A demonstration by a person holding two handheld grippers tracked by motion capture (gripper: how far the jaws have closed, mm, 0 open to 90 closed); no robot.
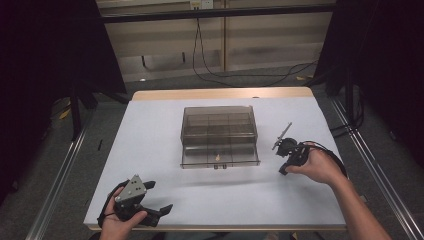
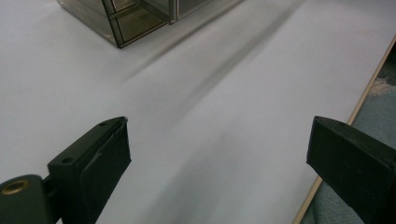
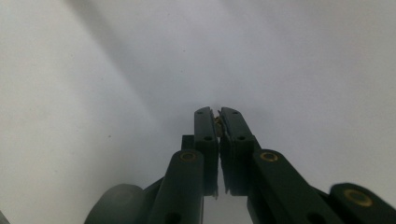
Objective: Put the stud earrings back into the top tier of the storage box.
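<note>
The right gripper (image 3: 219,116) has its fingers pressed together on what may be a tiny brass bit (image 3: 217,120), right of the clear drawer box (image 1: 220,136) on the bench (image 1: 160,130), one bit already inside, while the left gripper (image 2: 219,154) waits near it, fingers spread.

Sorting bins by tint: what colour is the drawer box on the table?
Smoky translucent brown-grey drawer box, best in the high view.

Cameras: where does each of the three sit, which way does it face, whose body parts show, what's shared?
High view: above the near edge, facing forward and down on the table; both forearms, left gripper, right gripper.
Left gripper view: on the left gripper, open jaws toward the clear box.
Right gripper view: on the right gripper, jaws shut over the tabletop.
Shared: box in high and left views.
</note>
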